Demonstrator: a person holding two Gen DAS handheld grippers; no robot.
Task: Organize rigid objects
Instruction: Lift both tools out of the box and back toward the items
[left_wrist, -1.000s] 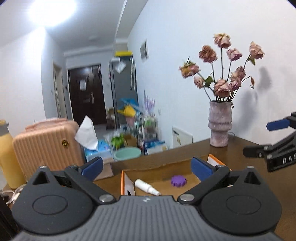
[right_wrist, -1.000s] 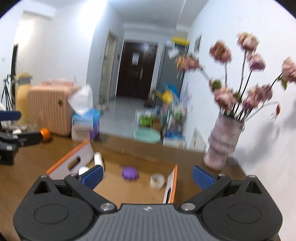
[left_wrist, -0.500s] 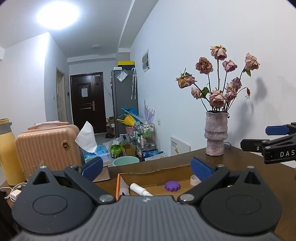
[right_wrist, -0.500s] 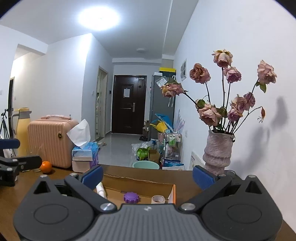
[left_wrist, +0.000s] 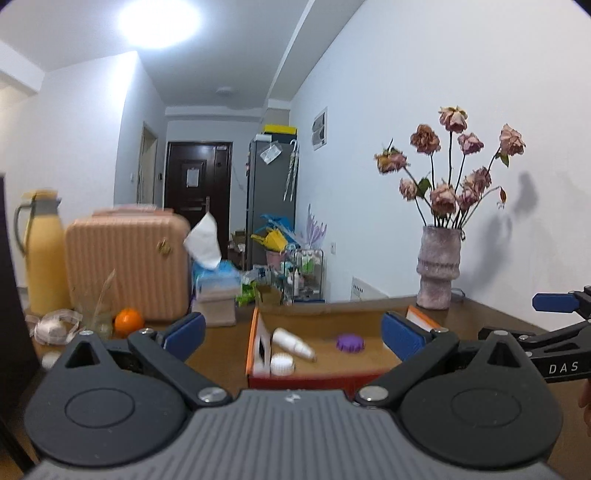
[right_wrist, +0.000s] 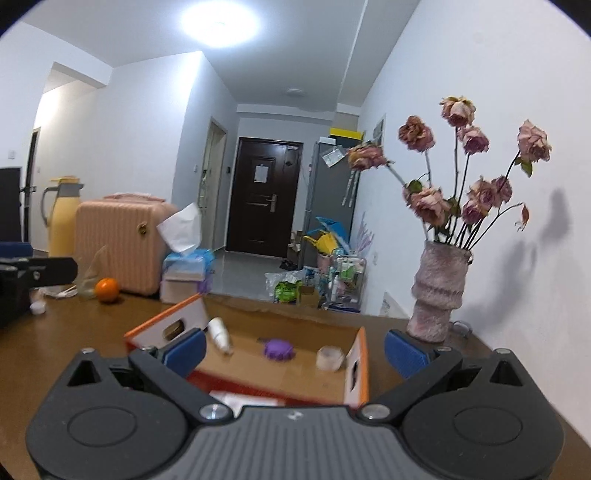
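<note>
Both grippers are held above a brown table (left_wrist: 221, 350), facing an open cardboard box (right_wrist: 291, 315) with orange-edged flaps. The left gripper (left_wrist: 291, 334) has its jaws spread wide and holds nothing; the right gripper (right_wrist: 295, 349) is likewise wide open and empty. Inside the box lie a white bottle (left_wrist: 293, 342) near the left wall, a white cap (left_wrist: 282, 363) just beside it, a purple ridged lid (right_wrist: 279, 349) near the middle, and a tape roll (right_wrist: 330, 357) near the right wall. A vase (right_wrist: 439, 291) of dried roses stands right of the box. An orange (right_wrist: 107, 290), a suitcase (right_wrist: 123, 245) and a yellow flask (left_wrist: 44, 254) sit well to the left.
</note>
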